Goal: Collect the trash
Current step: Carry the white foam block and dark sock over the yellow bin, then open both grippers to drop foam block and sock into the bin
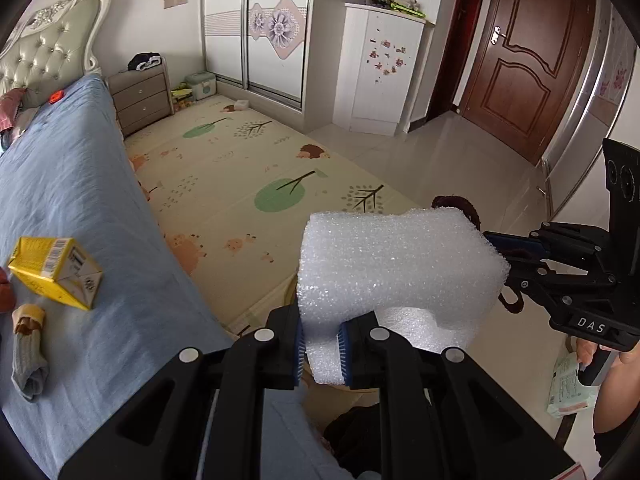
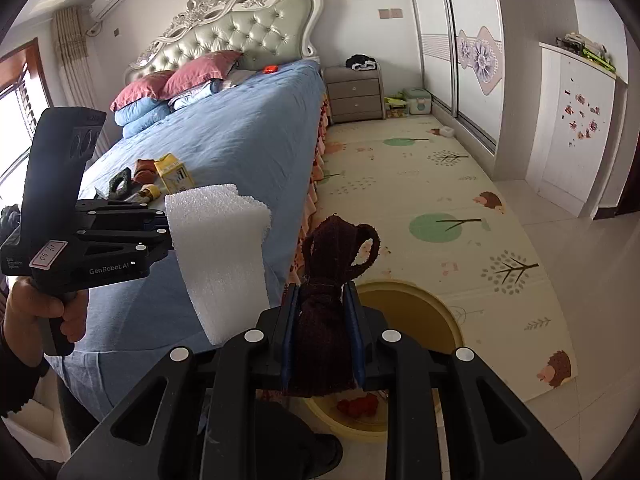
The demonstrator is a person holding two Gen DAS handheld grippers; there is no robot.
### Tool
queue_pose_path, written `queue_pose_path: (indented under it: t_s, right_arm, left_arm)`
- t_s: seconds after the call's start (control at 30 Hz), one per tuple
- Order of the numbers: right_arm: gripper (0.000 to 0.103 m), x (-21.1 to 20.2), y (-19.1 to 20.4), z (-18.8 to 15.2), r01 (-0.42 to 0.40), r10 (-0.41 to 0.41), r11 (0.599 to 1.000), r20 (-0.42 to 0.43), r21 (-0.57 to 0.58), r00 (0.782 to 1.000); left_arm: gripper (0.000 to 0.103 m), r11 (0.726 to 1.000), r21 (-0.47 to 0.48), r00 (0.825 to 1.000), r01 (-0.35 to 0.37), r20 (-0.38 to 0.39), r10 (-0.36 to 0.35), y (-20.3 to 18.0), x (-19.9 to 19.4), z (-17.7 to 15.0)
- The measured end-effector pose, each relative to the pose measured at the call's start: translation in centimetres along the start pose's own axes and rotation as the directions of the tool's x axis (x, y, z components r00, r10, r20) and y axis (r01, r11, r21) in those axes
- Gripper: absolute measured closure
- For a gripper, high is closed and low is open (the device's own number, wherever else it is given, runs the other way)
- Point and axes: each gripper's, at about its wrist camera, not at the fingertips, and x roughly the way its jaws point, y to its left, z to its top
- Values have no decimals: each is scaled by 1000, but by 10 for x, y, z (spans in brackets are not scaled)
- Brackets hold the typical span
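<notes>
My left gripper (image 1: 322, 342) is shut on a white foam block (image 1: 400, 268), which juts up and to the right over the floor beside the bed. My right gripper (image 2: 322, 300) is shut on a dark brown knotted cloth (image 2: 332, 272), held above a round yellow bin (image 2: 436, 312) on the floor with something red inside. In the left wrist view the foam hides most of the cloth (image 1: 456, 202). On the blue bed (image 2: 248, 140) lie a yellow carton (image 2: 172, 170), a sock (image 1: 30, 356) and other small items.
A patterned play mat (image 1: 248, 184) covers the floor beside the bed. A grey nightstand (image 2: 354, 94), a sliding wardrobe (image 1: 256, 28), a white cabinet (image 1: 380, 72) and a brown door (image 1: 532, 60) line the far walls. A hand (image 2: 44, 312) grips the left gripper's handle.
</notes>
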Motion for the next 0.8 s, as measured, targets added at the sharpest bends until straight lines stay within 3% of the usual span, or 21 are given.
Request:
queue_pose_path:
  t_s: [0.2,0.4,0.73,0.8]
  right_arm:
    - [81,10,-42,-17,19,-17,998,-36,58,999]
    - [81,24,-64,-25,19,-13,995,-62,95,998]
    - [81,56,-75,-26,15,-3,993,-104,115,995]
    - [77,61,-76,-26,9,5,993,-112,119,994]
  left_arm:
    - [89,999,31,997,27,-78,-25,-24,51,15]
    - [89,999,15,989,36,-141,-34,-24,86,22]
    - [88,999,-25,980,25,-195,-29,-9,111,20]
    - [82,999,-44,980,15,-198,-23,-6,113,20]
